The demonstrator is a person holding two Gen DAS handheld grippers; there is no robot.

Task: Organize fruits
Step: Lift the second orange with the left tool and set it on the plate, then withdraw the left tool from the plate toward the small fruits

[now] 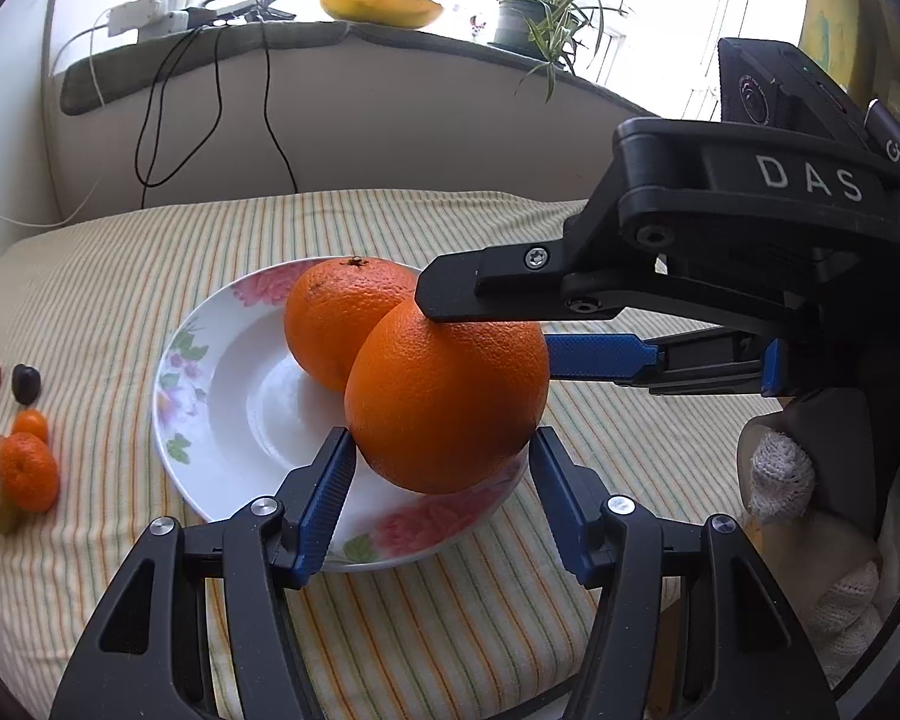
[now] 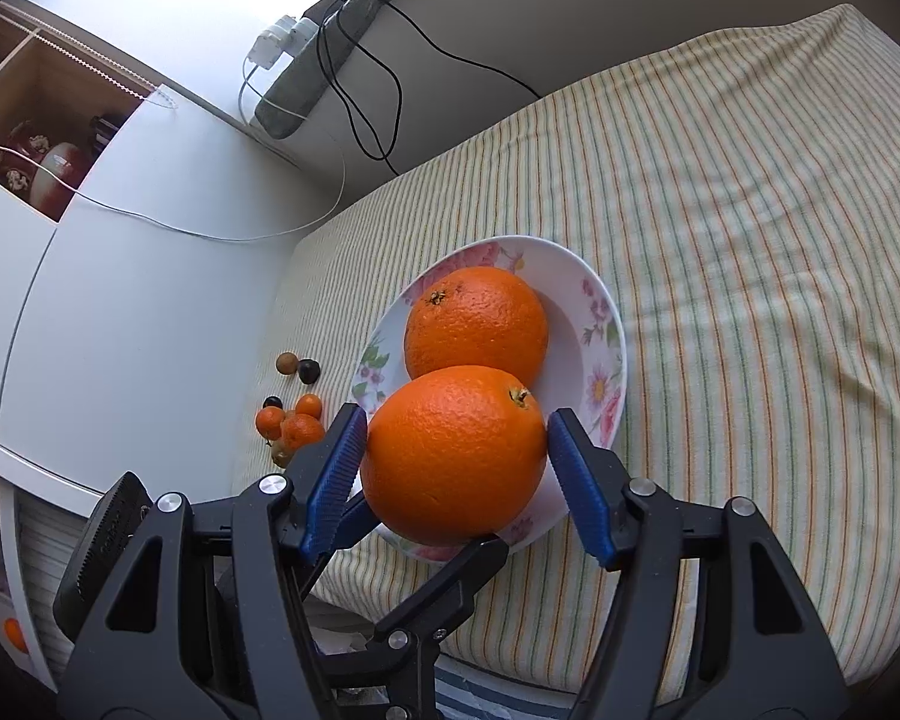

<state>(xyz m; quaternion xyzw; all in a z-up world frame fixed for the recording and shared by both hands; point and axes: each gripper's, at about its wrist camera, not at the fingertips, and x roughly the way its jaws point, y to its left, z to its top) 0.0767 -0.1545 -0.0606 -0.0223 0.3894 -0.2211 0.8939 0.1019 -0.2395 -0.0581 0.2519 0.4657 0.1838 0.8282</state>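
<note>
A white floral plate [image 1: 210, 396] [image 2: 600, 324] sits on the striped cloth and holds a large orange [image 1: 336, 318] [image 2: 480, 318] at its far side. My right gripper [image 2: 456, 468] is shut on a second large orange [image 1: 450, 396] [image 2: 456, 456] and holds it over the plate's near rim. In the left wrist view the right gripper [image 1: 480, 330] comes in from the right. My left gripper [image 1: 441, 492] is open, its blue pads on either side of the held orange's underside; I cannot tell if they touch it.
Several small fruits [image 1: 18, 468] [image 2: 291, 420], tangerines and dark and brown ones, lie on the cloth left of the plate. A window ledge with cables [image 1: 210, 90], a yellow dish [image 1: 378, 3] and a potted plant [image 1: 540, 12] is behind. A white cabinet [image 2: 120, 300] stands left.
</note>
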